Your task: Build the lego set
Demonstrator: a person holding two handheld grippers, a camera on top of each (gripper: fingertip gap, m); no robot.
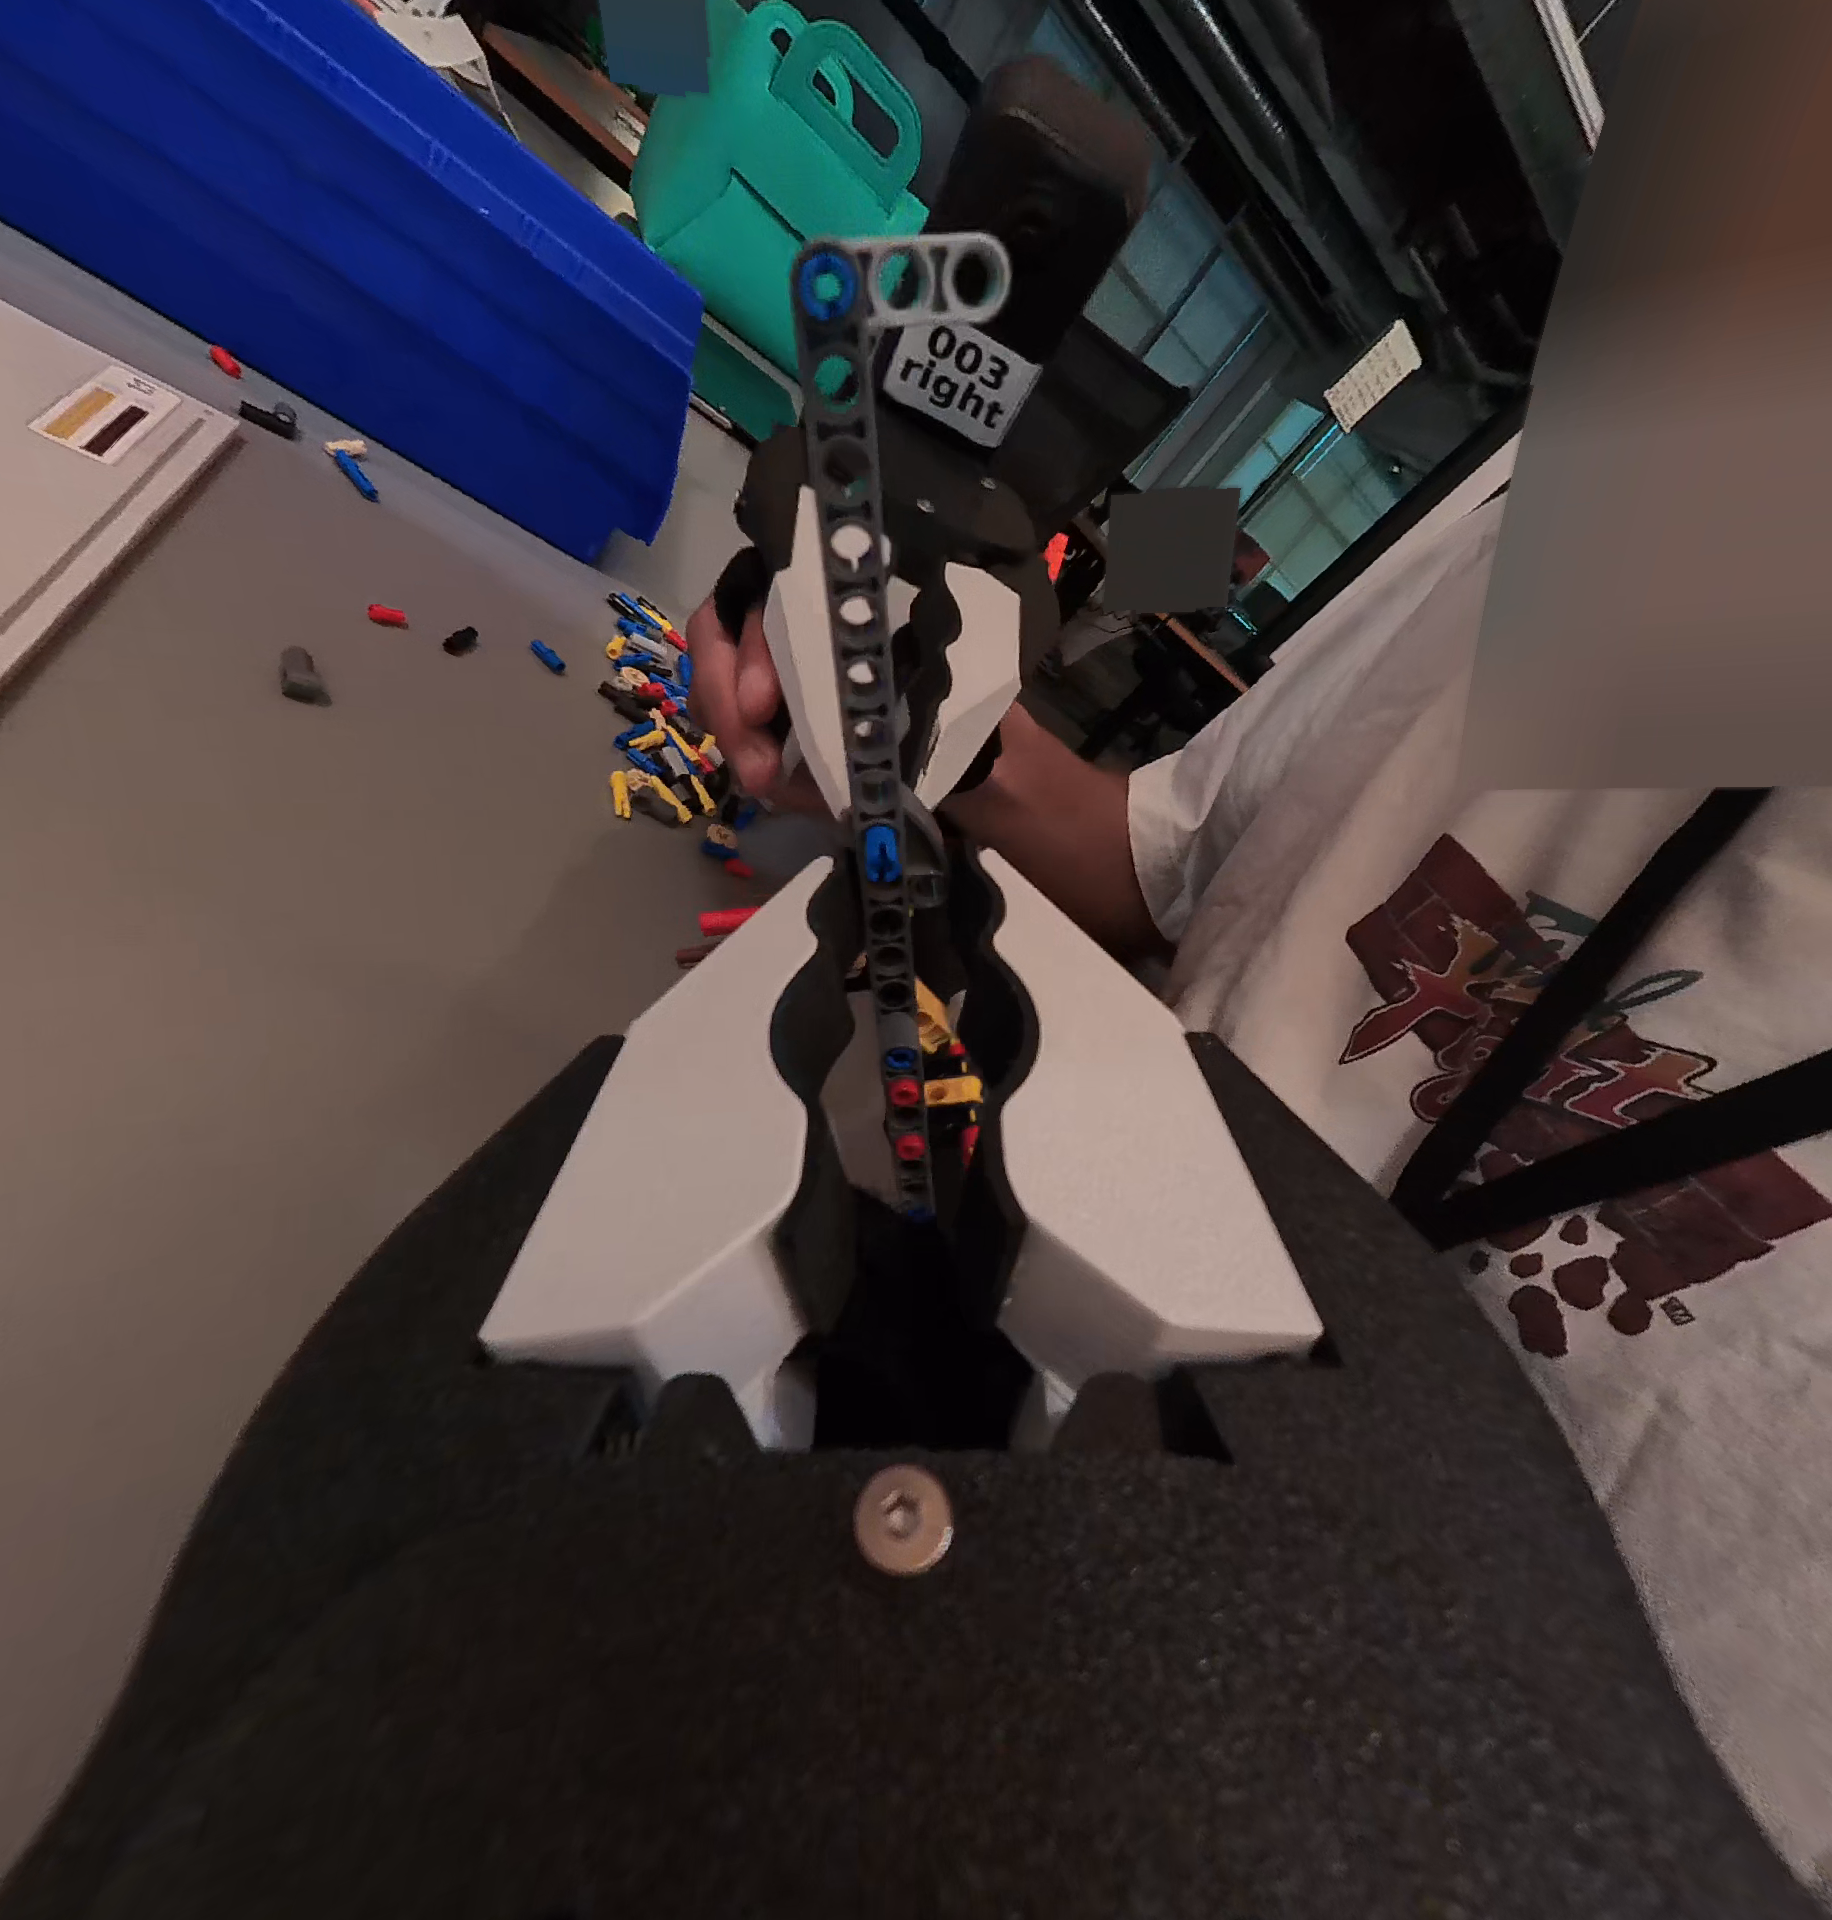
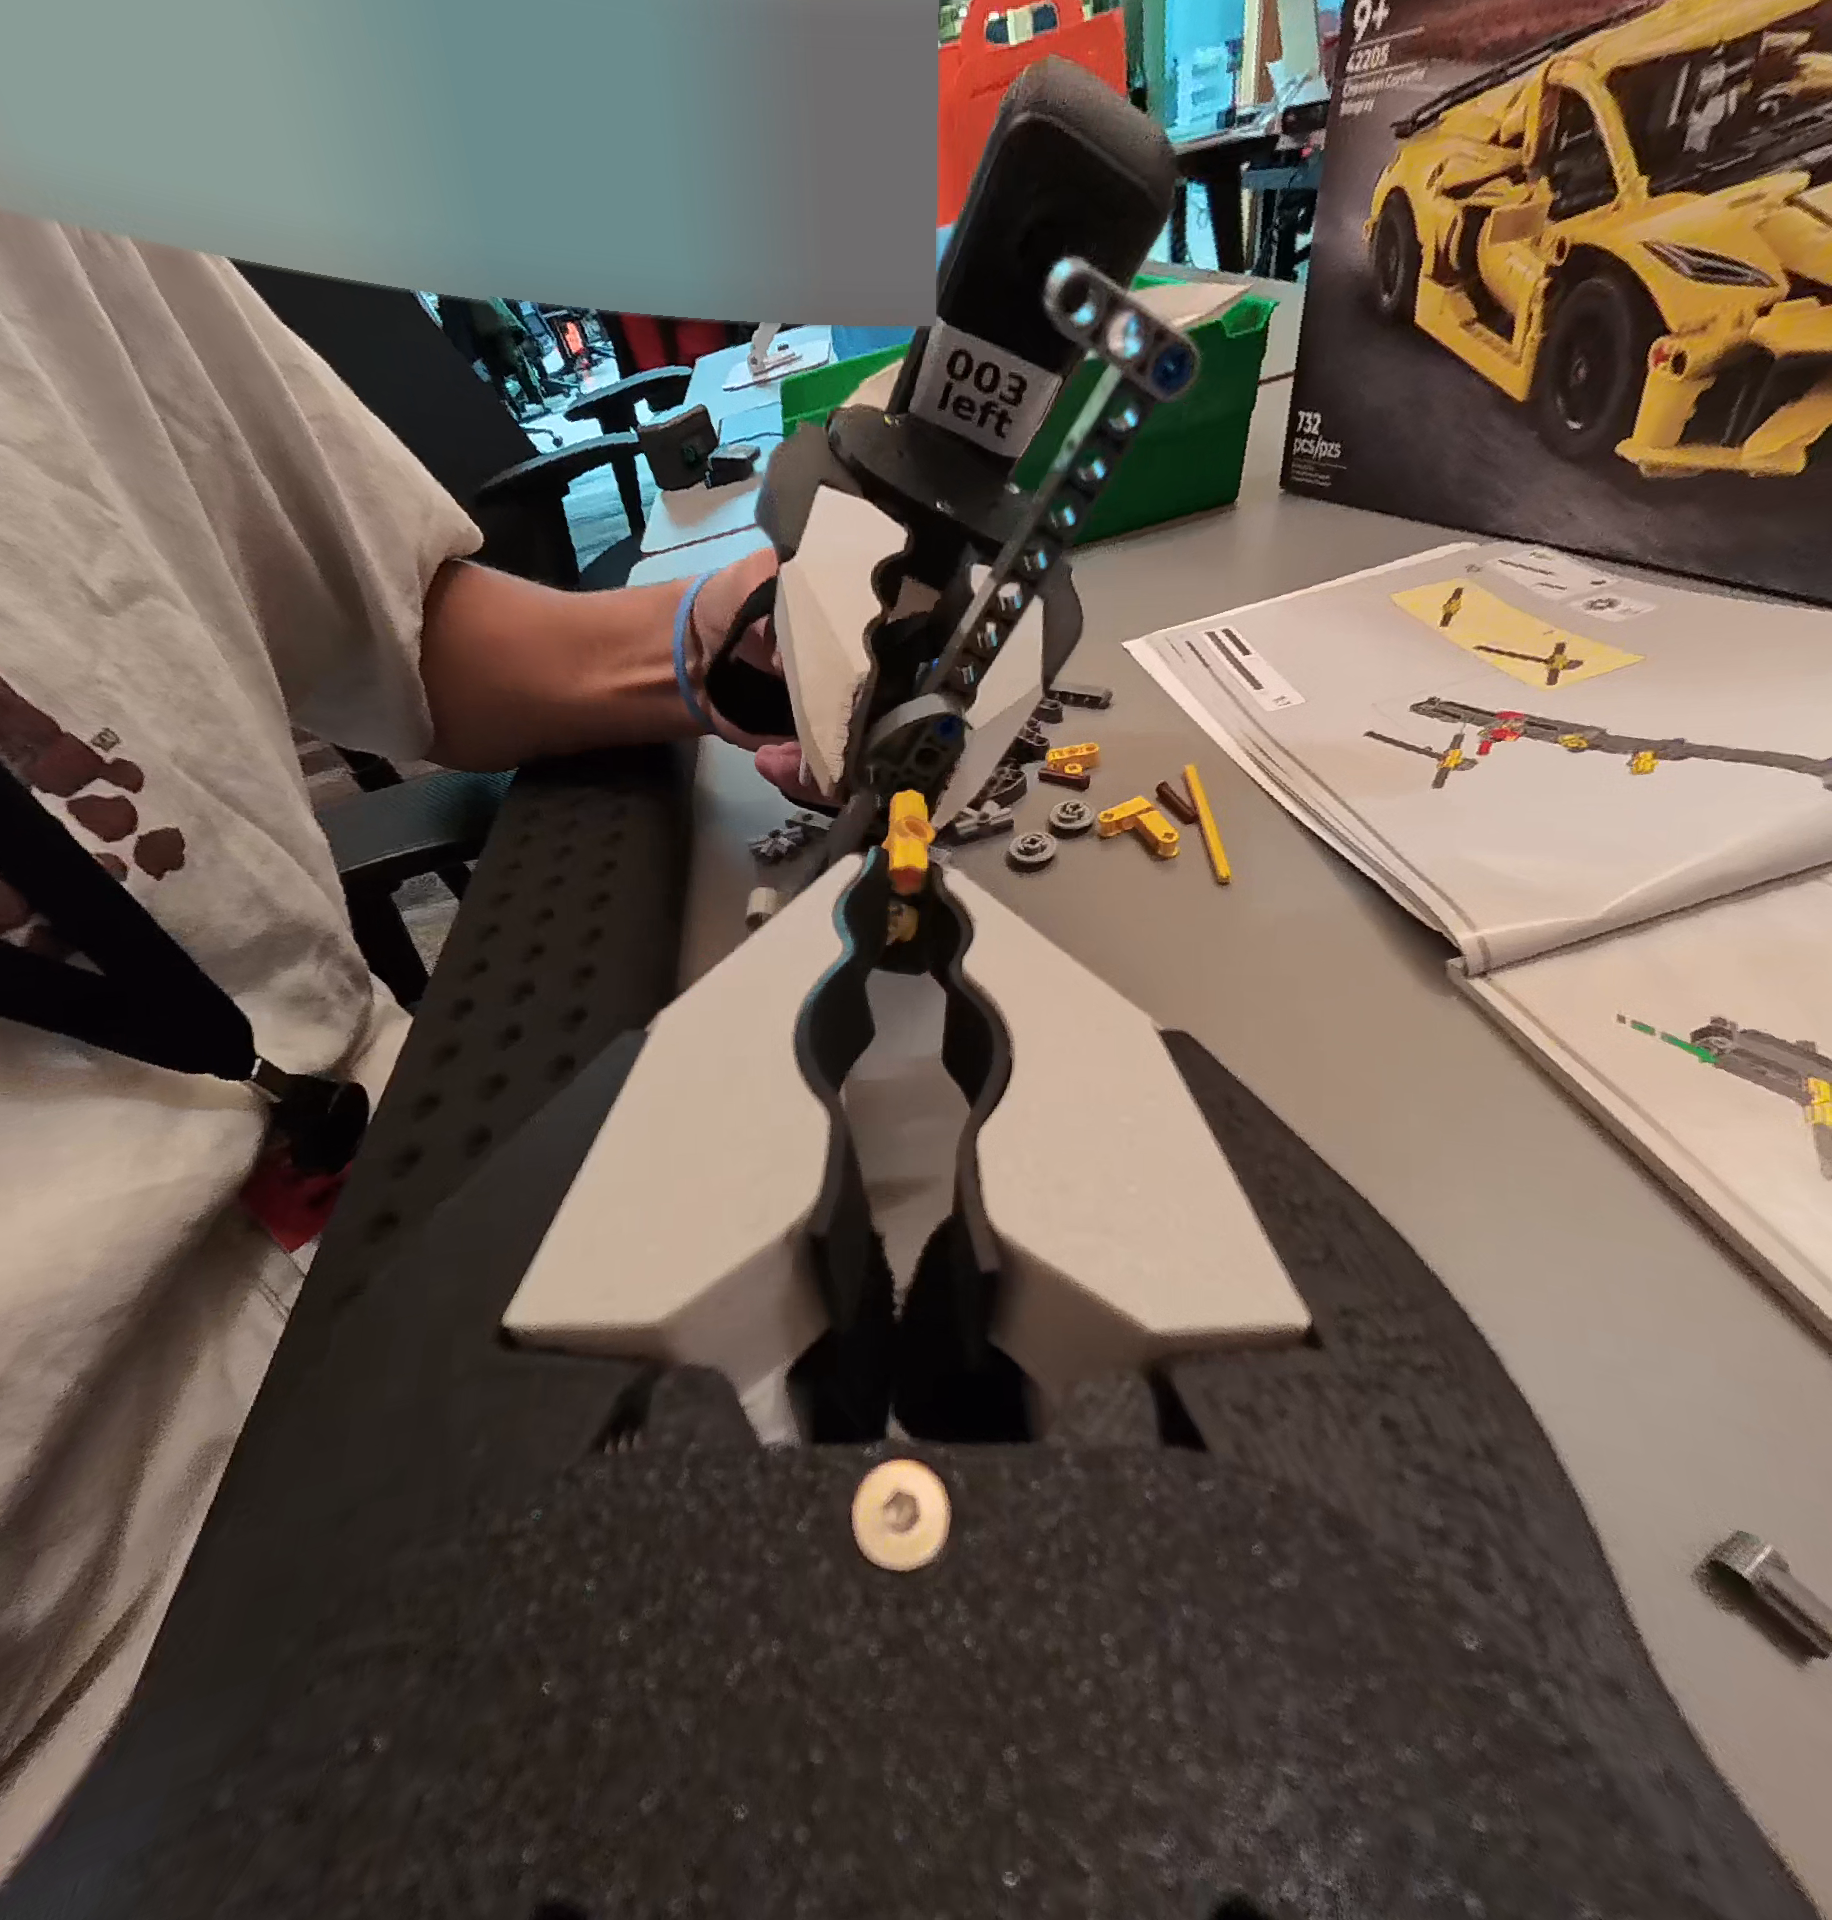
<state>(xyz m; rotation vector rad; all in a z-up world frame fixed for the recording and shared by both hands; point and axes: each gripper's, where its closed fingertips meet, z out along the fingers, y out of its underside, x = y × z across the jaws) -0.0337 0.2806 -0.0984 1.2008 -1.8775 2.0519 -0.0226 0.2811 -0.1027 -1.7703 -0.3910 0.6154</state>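
Note:
My left gripper (image 1: 907,873) is shut on a long dark grey Technic beam (image 1: 858,613) and holds it upright above the grey table. The beam carries blue and red pins, yellow parts low down and a light grey angled piece (image 1: 938,278) at the top. My right gripper (image 2: 896,873) is shut on a small yellow connector (image 2: 907,836). It holds the connector against the lower end of the beam assembly (image 2: 1088,468), tip to tip with the left gripper (image 2: 891,790). In the left wrist view the right gripper (image 1: 886,805) faces me, behind the beam.
A blue bin (image 1: 320,260), a teal bag (image 1: 777,187) and a pile of small pins (image 1: 663,717) are on the left side. An open instruction booklet (image 2: 1514,748), the set's box (image 2: 1618,260), a green bin (image 2: 1182,416) and loose yellow and grey parts (image 2: 1130,821) lie to the right. Only a small space, under 4 cm, lies between the two pairs of fingers.

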